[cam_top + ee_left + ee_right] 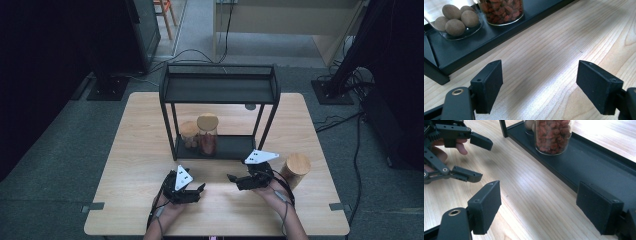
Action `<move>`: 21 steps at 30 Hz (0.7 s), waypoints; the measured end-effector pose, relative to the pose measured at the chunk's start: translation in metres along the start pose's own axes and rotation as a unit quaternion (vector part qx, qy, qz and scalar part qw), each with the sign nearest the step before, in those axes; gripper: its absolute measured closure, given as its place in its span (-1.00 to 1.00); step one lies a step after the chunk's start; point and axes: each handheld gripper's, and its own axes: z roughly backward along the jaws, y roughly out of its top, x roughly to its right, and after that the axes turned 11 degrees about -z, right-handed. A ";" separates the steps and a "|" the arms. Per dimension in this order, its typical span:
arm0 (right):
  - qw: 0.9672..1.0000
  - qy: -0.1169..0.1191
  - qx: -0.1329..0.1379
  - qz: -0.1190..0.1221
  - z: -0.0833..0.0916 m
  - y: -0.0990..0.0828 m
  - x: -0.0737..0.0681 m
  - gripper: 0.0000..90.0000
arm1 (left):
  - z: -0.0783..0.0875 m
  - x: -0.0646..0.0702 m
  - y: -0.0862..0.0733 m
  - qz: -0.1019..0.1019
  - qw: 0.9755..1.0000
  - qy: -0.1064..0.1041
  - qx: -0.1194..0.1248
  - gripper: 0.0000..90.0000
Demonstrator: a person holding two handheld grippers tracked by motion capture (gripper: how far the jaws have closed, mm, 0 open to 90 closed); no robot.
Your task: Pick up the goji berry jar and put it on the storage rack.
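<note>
Both grippers hover low over the wooden table [140, 140] in front of a black two-tier rack [218, 90]. My left gripper [200, 188] [539, 72] is open, with only bare wood between its jaws. My right gripper [231, 178] [537, 195] is open too and holds nothing; its tips point left toward the left gripper [484, 161]. On the rack's lower shelf [584, 162] stand a jar of red berries [207, 135] [501, 11] [552, 136] and a jar of round brown nuts [189, 135] [455, 20], both with wooden lids.
A third wooden-lidded jar [295, 169] stands on the table just right of my right hand. The rack's top shelf [218, 90] is bare. Cables and dark stands lie on the floor beyond the table.
</note>
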 end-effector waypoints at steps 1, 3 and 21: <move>1.000 -0.001 0.000 0.000 0.001 -0.001 0.001 -0.55 | 0.000 0.000 0.000 0.000 1.000 0.000 -0.001 -0.52; 1.000 0.000 0.002 -0.005 0.004 -0.002 0.002 -0.55 | 0.000 0.000 0.000 0.001 1.000 0.000 0.000 -0.52; 1.000 0.003 -0.007 -0.008 0.019 -0.005 0.000 -0.55 | 0.000 -0.001 0.000 0.008 1.000 -0.002 0.003 -0.52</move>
